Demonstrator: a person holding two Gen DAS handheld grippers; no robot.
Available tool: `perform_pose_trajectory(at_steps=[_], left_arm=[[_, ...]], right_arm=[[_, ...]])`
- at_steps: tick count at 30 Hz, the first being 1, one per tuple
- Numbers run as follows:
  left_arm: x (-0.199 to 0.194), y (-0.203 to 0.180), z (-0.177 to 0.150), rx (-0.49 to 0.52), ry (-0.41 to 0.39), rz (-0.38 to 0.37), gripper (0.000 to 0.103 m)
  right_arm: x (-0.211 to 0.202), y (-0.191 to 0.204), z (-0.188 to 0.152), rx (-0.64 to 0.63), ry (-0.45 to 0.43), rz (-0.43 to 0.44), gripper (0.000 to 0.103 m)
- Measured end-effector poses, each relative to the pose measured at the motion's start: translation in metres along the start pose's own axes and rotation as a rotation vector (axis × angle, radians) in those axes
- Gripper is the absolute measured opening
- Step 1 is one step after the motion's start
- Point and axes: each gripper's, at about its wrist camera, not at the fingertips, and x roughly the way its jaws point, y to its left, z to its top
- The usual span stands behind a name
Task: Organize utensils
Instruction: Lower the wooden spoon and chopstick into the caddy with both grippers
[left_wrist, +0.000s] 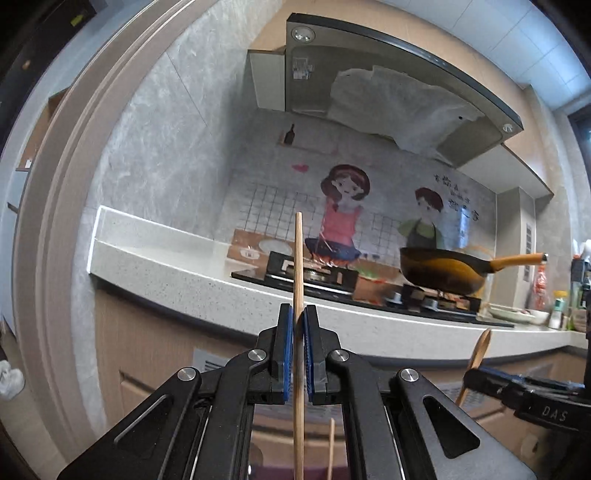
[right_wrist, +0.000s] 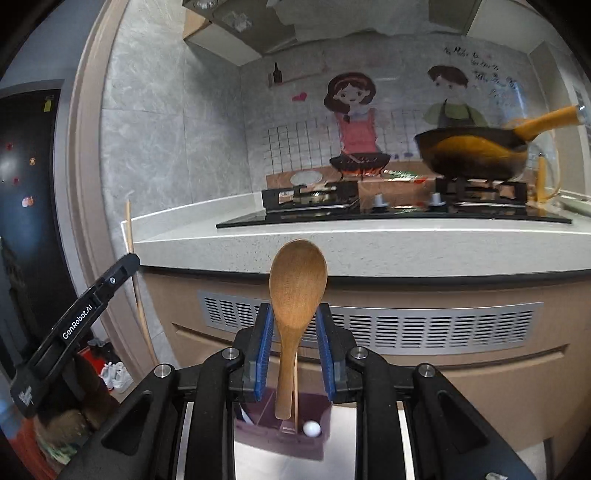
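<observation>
My left gripper (left_wrist: 299, 317) is shut on a thin wooden chopstick (left_wrist: 298, 258) that stands upright between the blue pads. A second chopstick (left_wrist: 331, 448) pokes up low in the left wrist view. My right gripper (right_wrist: 294, 314) has its jaws set wide, and a wooden spoon (right_wrist: 297, 284) stands upright between them, bowl up. The spoon's handle end hangs just above a purple utensil holder (right_wrist: 282, 432) that holds a chopstick and a white ball-tipped item. I cannot tell whether the pads touch the spoon. The left gripper (right_wrist: 127, 260) and its chopstick (right_wrist: 129, 229) show at the left of the right wrist view.
A white stone counter (right_wrist: 332, 243) carries a black gas hob (right_wrist: 369, 214) with a dark wok (right_wrist: 472, 155). Plates and bottles (left_wrist: 557, 306) stand at the counter's far right. A vented cabinet front (right_wrist: 406, 325) is below. Shoes (right_wrist: 118, 374) lie by the door frame.
</observation>
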Motion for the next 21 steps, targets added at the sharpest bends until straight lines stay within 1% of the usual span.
perform_pose_trajectory(at_steps=[2, 5, 10, 13, 14, 16, 17, 18, 19, 20, 21], left_arm=[[0.015, 0.005, -0.010, -0.004, -0.004, 0.008, 0.006], [0.035, 0.012, -0.028, -0.012, 0.021, 0.003, 0.006], [0.052, 0.015, -0.056, -0.030, 0.061, -0.023, 0.006], [0.060, 0.018, -0.074, -0.024, 0.099, -0.022, 0.006], [0.062, 0.021, -0.081, -0.037, 0.116, -0.019, 0.006], [0.066, 0.031, -0.095, -0.092, 0.183, -0.033, 0.008], [0.068, 0.036, -0.100, -0.121, 0.223, -0.045, 0.008], [0.070, 0.040, -0.106, -0.144, 0.271, -0.058, 0.008], [0.069, 0.044, -0.110, -0.155, 0.310, -0.065, 0.009], [0.066, 0.046, -0.111, -0.160, 0.336, -0.060, 0.009], [0.062, 0.049, -0.111, -0.166, 0.354, -0.050, 0.012]], right_arm=[[0.020, -0.001, -0.007, 0.001, 0.025, 0.000, 0.021], [0.045, -0.001, -0.017, -0.007, 0.062, -0.002, 0.022], [0.077, 0.000, -0.038, -0.032, 0.123, -0.022, 0.022], [0.091, -0.002, -0.055, -0.032, 0.154, -0.039, 0.022], [0.097, -0.004, -0.062, -0.031, 0.172, -0.033, 0.022], [0.107, -0.007, -0.073, -0.028, 0.224, 0.019, 0.024], [0.114, -0.010, -0.080, -0.016, 0.274, 0.067, 0.025], [0.120, -0.016, -0.087, 0.026, 0.329, 0.108, 0.025], [0.120, -0.019, -0.089, 0.049, 0.344, 0.114, 0.025], [0.114, -0.022, -0.091, 0.067, 0.346, 0.106, 0.025], [0.106, -0.022, -0.091, 0.059, 0.335, 0.093, 0.025]])
